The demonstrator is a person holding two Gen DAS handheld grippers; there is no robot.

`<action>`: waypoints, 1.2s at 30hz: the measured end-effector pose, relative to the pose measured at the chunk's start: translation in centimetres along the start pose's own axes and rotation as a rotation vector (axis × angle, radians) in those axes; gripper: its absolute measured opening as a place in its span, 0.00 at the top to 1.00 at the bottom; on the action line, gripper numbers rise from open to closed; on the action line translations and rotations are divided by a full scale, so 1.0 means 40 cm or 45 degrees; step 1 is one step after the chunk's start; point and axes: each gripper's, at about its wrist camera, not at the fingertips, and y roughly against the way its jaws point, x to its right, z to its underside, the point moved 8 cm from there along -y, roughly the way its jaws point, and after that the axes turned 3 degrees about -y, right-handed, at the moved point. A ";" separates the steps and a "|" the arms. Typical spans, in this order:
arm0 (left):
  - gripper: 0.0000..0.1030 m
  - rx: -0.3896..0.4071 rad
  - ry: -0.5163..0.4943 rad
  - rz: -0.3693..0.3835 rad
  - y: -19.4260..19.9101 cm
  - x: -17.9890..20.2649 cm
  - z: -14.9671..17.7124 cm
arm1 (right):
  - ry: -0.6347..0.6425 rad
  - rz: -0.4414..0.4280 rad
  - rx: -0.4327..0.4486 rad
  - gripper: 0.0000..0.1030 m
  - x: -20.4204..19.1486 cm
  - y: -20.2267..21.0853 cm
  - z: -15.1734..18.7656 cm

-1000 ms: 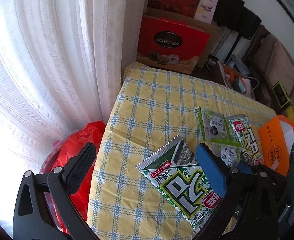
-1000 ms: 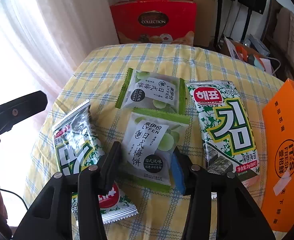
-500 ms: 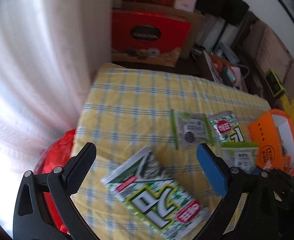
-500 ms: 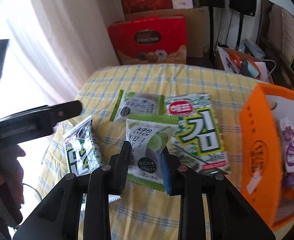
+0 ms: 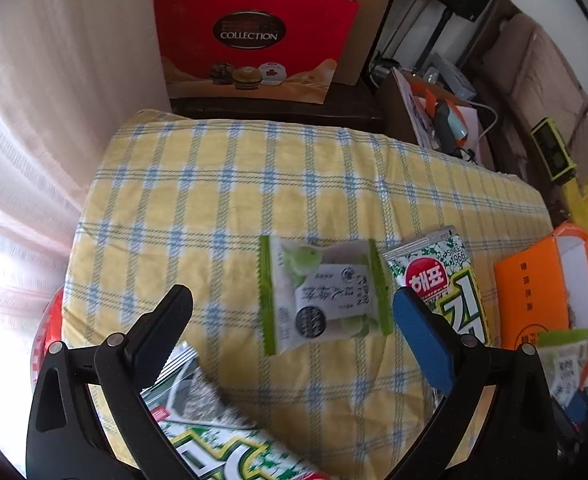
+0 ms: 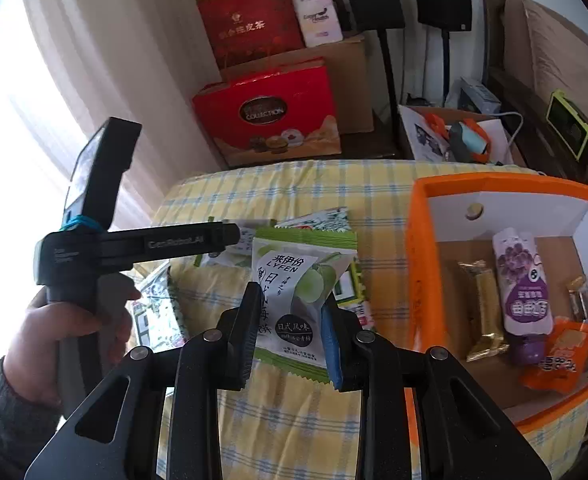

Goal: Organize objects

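My right gripper (image 6: 290, 316) is shut on a green plum-cake packet (image 6: 298, 292) and holds it above the yellow checked table (image 6: 294, 420), left of the orange box (image 6: 418, 248). My left gripper (image 5: 290, 312) is open and empty, above a second green plum-cake packet (image 5: 322, 304) lying flat. A seaweed pack (image 5: 446, 280) lies to its right, another seaweed pack (image 5: 214, 436) lies below the left gripper. The held packet (image 5: 564, 360) also shows at the right edge of the left wrist view, by the orange box (image 5: 534, 292).
The orange box holds several snacks, among them a purple pouch (image 6: 522, 280) and a gold bar (image 6: 482, 312). A red gift box (image 5: 254, 40) stands behind the table. White curtains (image 5: 34, 120) hang on the left. Clutter and cartons (image 6: 454, 136) sit at the back right.
My right gripper has closed on the plum-cake packet, lifted it off the table and moved right toward the orange box. My left gripper has moved from the seaweed pack over the second plum-cake packet.
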 end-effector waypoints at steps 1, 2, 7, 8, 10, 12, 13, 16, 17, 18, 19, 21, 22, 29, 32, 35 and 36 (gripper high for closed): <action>0.03 -0.007 -0.004 -0.005 -0.008 0.004 -0.003 | -0.007 -0.001 0.001 0.73 0.005 0.003 -0.001; 0.04 -0.016 -0.005 -0.009 -0.018 0.008 -0.006 | -0.010 0.000 0.003 0.73 0.009 0.004 -0.002; 0.14 -0.024 0.034 -0.006 -0.051 0.017 -0.013 | -0.023 0.001 0.019 0.73 0.019 0.014 0.000; 0.15 -0.026 0.037 0.000 -0.055 0.020 -0.012 | -0.025 0.004 0.023 0.73 0.021 0.015 0.000; 0.15 -0.030 0.036 -0.005 -0.066 0.026 -0.013 | -0.027 0.001 0.024 0.73 0.021 0.015 0.002; 0.15 -0.023 0.013 -0.027 -0.071 0.031 -0.015 | -0.022 0.003 0.023 0.73 0.021 0.015 0.006; 0.19 -0.016 -0.006 -0.047 -0.073 0.034 -0.016 | -0.021 0.004 0.022 0.73 0.023 0.015 0.008; 0.42 0.030 -0.044 -0.094 -0.068 0.036 -0.023 | -0.024 0.003 0.021 0.73 0.024 0.015 0.010; 0.44 0.032 -0.046 -0.089 -0.067 0.035 -0.023 | -0.028 0.001 0.022 0.73 0.024 0.017 0.011; 0.47 0.032 -0.045 -0.080 -0.065 0.034 -0.024 | -0.029 0.001 0.023 0.73 0.026 0.017 0.011; 0.58 0.034 -0.033 -0.057 -0.060 0.029 -0.025 | -0.030 0.002 0.024 0.73 0.027 0.017 0.011; 0.70 0.036 0.009 -0.031 -0.049 0.014 -0.028 | -0.034 0.004 0.024 0.73 0.027 0.016 0.011; 0.72 0.030 0.042 0.004 -0.044 0.004 -0.027 | -0.033 0.005 0.024 0.73 0.029 0.018 0.013; 0.79 0.059 0.072 0.056 0.012 -0.022 -0.007 | -0.027 0.011 0.033 0.73 0.033 0.023 0.007; 0.81 0.094 0.050 0.053 0.055 -0.020 0.007 | -0.017 0.012 0.047 0.73 0.033 0.032 0.001; 0.82 0.146 0.023 0.051 0.106 -0.019 0.022 | 0.004 0.020 0.067 0.73 0.036 0.044 -0.003; 0.82 0.165 0.016 0.048 0.124 -0.022 0.028 | 0.005 0.020 0.069 0.73 0.038 0.046 -0.004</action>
